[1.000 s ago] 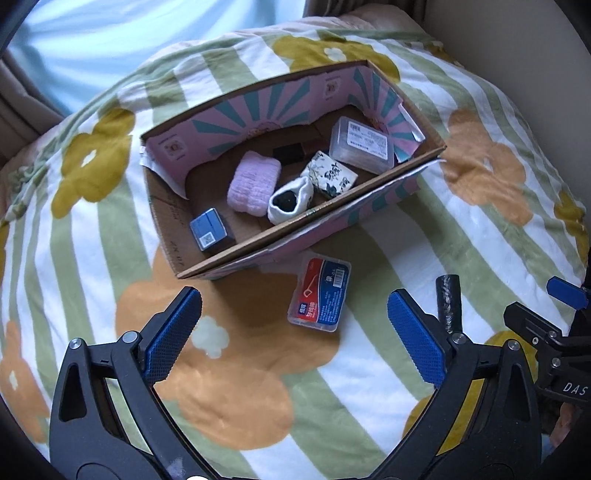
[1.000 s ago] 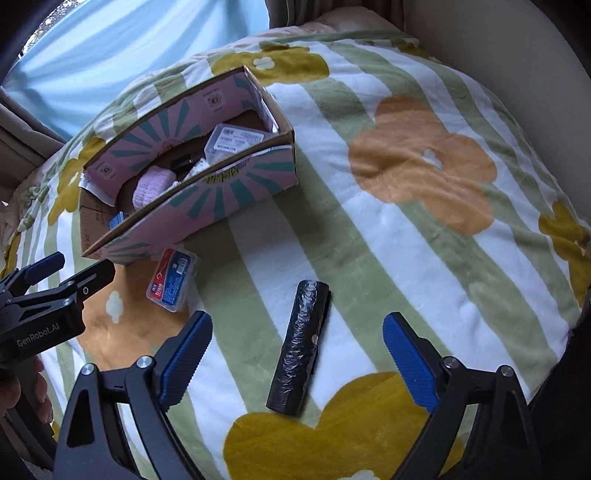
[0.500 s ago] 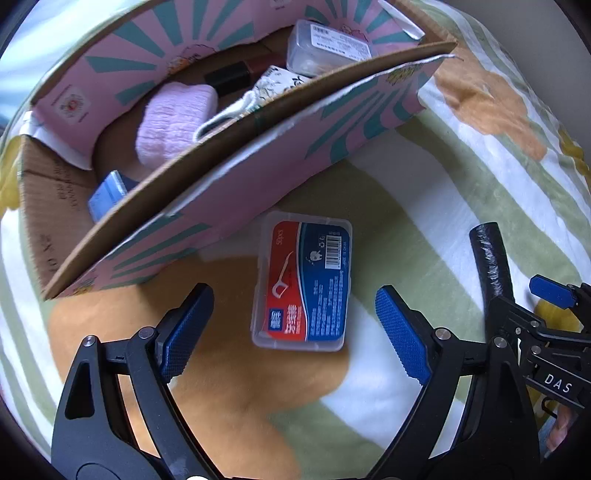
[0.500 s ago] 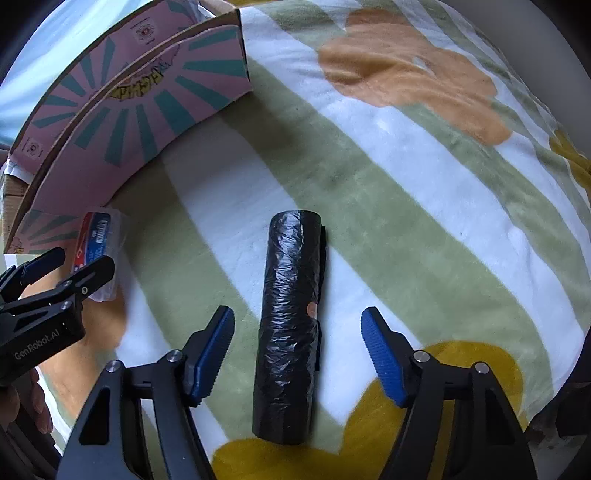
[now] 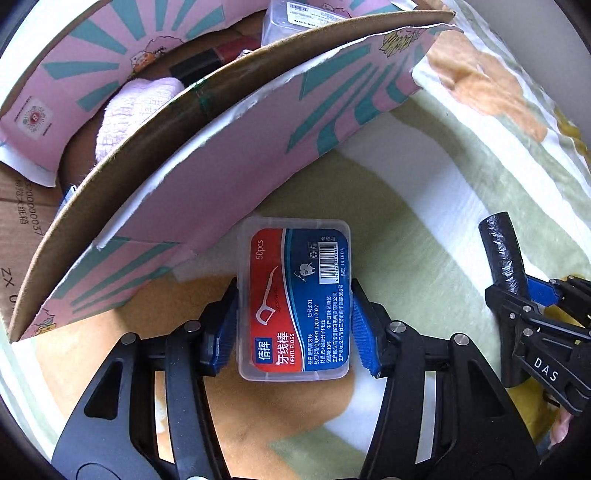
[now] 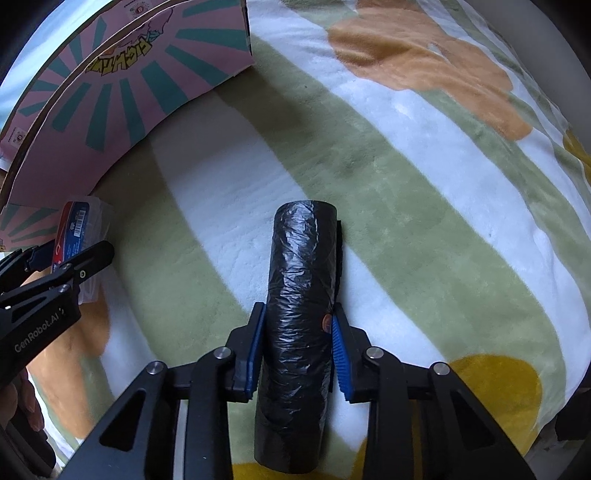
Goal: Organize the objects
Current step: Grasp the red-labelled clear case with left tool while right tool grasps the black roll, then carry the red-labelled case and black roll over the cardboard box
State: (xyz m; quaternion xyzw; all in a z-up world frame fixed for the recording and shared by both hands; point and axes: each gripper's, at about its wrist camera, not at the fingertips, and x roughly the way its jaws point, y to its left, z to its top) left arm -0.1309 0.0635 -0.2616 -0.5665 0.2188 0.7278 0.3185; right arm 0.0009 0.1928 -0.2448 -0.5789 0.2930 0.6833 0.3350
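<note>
Left gripper [image 5: 293,325] clamped on floss box [image 5: 295,299], blue pads pressed to both long sides, centre of left wrist frame. Box flat on blanket [image 5: 424,206], label up, just below carton [image 5: 207,184]. Carton fills upper left; pink cloth [image 5: 129,110] and clear case [image 5: 295,18] visible inside.

Right gripper [image 6: 298,345] pinching bag roll [image 6: 301,314], pads on either side, lower centre of right wrist frame. Roll lying on blanket, far end pointing up the frame. Carton wall at upper left, well apart from roll. Floss box and left gripper at left edge.
</note>
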